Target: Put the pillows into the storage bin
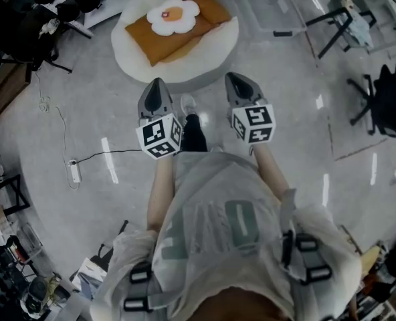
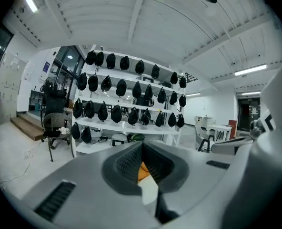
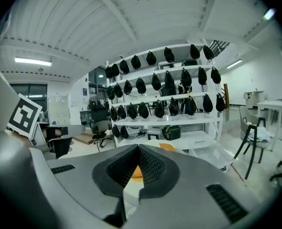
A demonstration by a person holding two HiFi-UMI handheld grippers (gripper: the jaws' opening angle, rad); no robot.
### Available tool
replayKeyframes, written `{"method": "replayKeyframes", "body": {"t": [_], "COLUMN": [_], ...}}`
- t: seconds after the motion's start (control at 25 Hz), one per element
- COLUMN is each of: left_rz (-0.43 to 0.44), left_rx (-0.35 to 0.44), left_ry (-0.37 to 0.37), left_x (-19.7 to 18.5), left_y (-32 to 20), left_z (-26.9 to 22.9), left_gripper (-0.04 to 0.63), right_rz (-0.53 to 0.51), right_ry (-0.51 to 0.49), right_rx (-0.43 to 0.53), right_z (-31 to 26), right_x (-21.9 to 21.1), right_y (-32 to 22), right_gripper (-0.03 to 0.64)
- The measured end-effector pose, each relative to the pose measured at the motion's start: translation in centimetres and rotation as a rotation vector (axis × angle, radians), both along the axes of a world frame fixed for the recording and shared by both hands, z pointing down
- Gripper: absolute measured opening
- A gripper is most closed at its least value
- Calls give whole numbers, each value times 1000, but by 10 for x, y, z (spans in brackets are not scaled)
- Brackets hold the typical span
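Note:
In the head view a round white cushion point(image 1: 205, 62) lies on the floor ahead. On it rest two orange pillows point(image 1: 159, 35) and a fried-egg-shaped pillow point(image 1: 174, 16). A clear storage bin point(image 1: 270, 11) stands on the floor to the right of the cushion. My left gripper point(image 1: 156, 85) and right gripper point(image 1: 235, 79) are side by side just short of the cushion's near edge, both shut and holding nothing. In the left gripper view the jaws of the left gripper point(image 2: 142, 152) meet, with a sliver of orange pillow point(image 2: 143, 172) showing behind them. The right gripper point(image 3: 138, 155) is likewise shut, an orange pillow point(image 3: 168, 147) visible beyond it.
A white power strip point(image 1: 75, 172) with a black cable lies on the floor at left. Chairs point(image 1: 338, 22) and a black office chair point(image 1: 385, 102) stand at right. White shelves of black bags point(image 2: 126, 104) rise behind the cushion. Clutter lines the left edge.

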State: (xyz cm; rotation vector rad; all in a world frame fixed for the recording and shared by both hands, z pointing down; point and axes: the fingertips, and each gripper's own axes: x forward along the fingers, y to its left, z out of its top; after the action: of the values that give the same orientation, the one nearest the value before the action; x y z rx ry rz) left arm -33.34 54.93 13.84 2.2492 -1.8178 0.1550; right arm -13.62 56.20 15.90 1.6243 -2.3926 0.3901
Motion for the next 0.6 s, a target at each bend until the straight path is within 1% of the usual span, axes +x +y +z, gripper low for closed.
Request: {"method": "replayKeyframes", "body": {"t": [0.16,0.28,0.6], "left_rz": [10,21,23], "left_rx": [-12,-15,-39], "left_ry": [19,36,118], "left_x": [-16,-26,-65], "left_y": [-66,-112,-216], "left_z": [-1,-3,6], "left_gripper": [8,8,8], "right_rz": [11,0,-8], "right_ry": [14,27,56], "right_rx": [-17,-26,-37], "right_z": [-2,-5,-14], "right_x": [-17,-34,-77], "right_y": [-59,-105,-206], "right_gripper": [8,8,8]}}
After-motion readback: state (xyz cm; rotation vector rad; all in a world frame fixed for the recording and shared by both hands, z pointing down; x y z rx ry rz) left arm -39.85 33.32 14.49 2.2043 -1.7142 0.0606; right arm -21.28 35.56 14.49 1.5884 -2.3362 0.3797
